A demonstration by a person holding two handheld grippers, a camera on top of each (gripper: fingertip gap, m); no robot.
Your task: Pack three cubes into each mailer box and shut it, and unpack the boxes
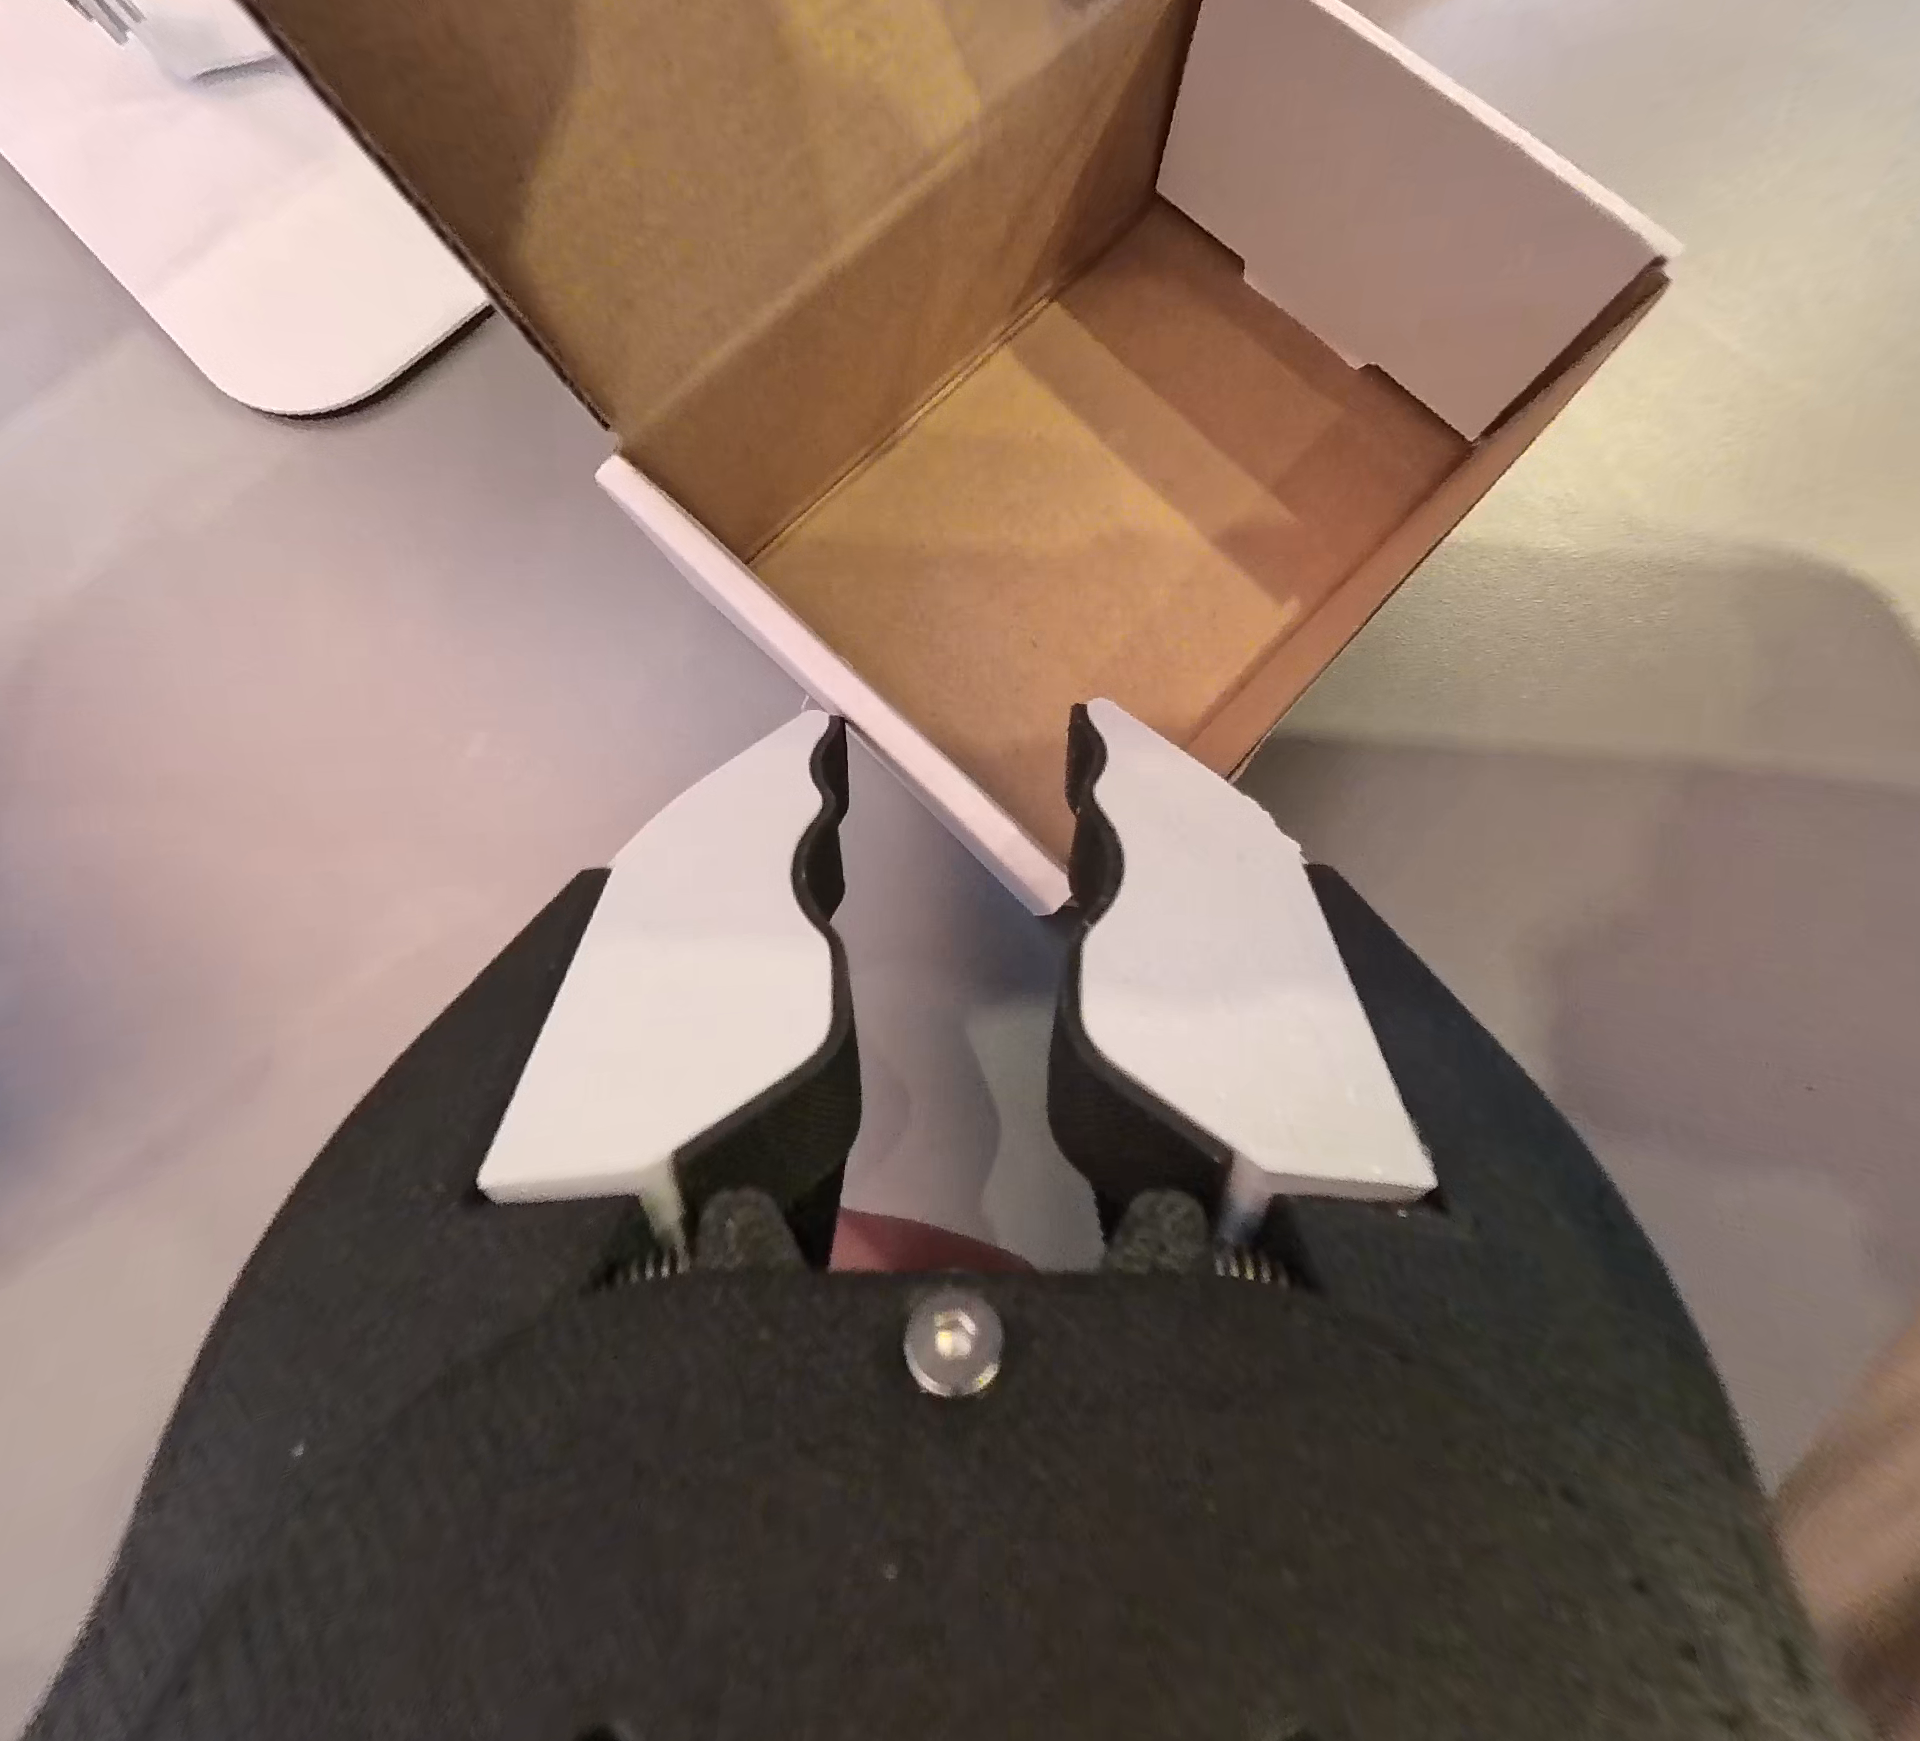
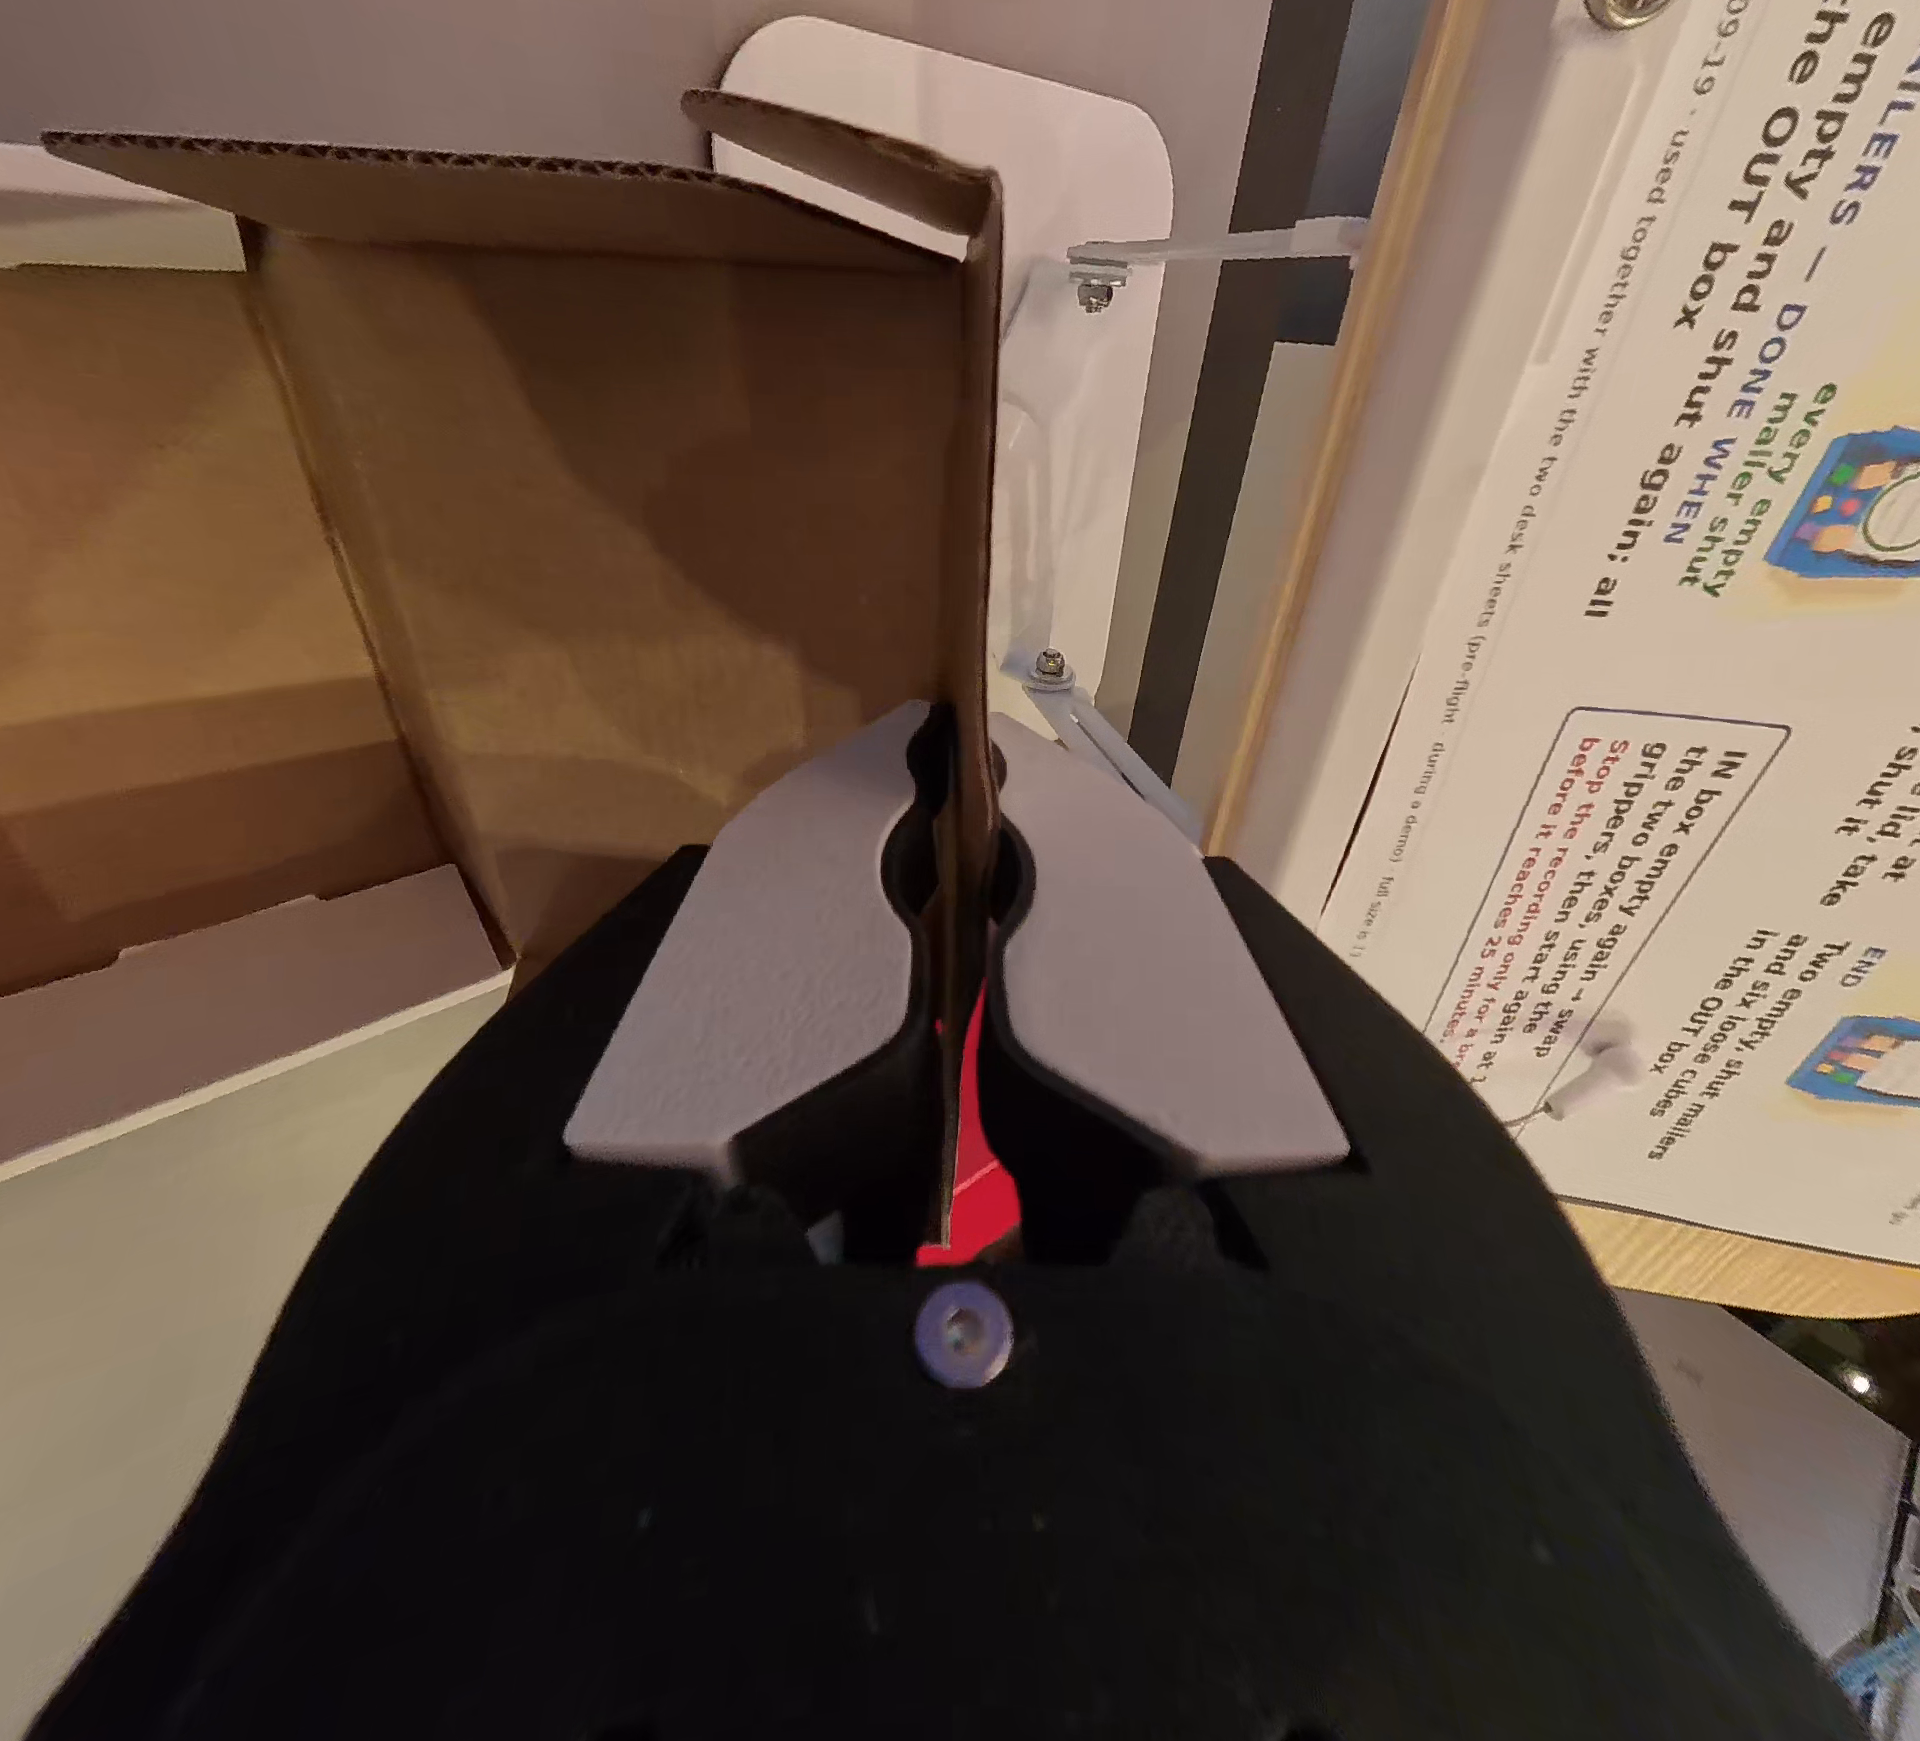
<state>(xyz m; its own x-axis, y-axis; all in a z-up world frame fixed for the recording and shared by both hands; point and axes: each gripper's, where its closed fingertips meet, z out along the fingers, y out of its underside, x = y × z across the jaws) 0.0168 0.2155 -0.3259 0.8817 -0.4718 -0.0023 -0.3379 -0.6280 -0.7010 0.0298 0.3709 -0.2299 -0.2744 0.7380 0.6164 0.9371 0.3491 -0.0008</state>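
A white mailer box [image 1: 1403,164] with a brown inside stands open on the grey table, its lid [image 1: 644,81] raised at the back. No cube shows inside it. My left gripper [image 1: 961,730] is open, and the box's near corner and front wall [image 1: 831,642] lie between its fingers. In the right wrist view my right gripper [image 2: 966,725] is shut on the edge of the lid's upright side flap [image 2: 971,465]. The lid panel [image 2: 644,444] spreads to the left of it. A red patch [image 2: 977,1161] shows low between the right fingers; I cannot tell what it is.
A white stand base [image 1: 208,164] lies on the table left of the box. Right of my right gripper hangs a printed sheet [image 2: 1662,548] on a wooden board [image 2: 1340,486]. A white bracket plate [image 2: 1101,164] stands behind the flap. My right fingertips sit around 20 centimeters from my left ones.
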